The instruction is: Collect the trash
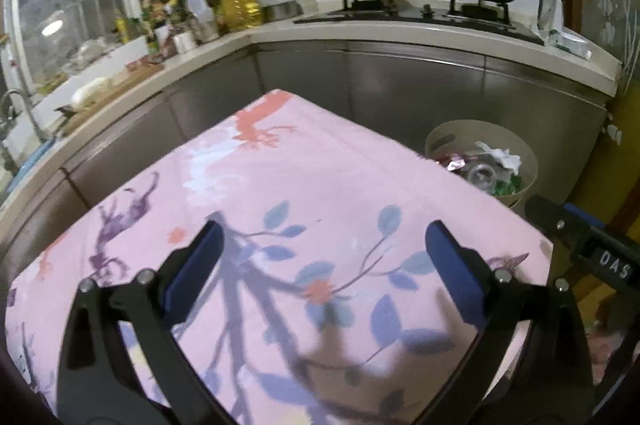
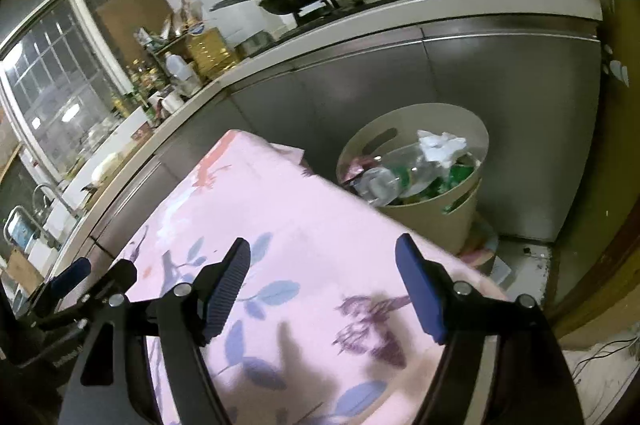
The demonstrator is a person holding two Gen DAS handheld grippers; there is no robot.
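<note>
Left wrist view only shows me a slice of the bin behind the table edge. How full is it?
Observer: In the right wrist view the bin is filled to about its near rim, with a clear plastic bottle lying on top beside crumpled white paper.
Operator: Is the right hand-held gripper carrying anything?
Observer: No. The right hand-held gripper is open and empty, above the pink tablecloth.
</note>
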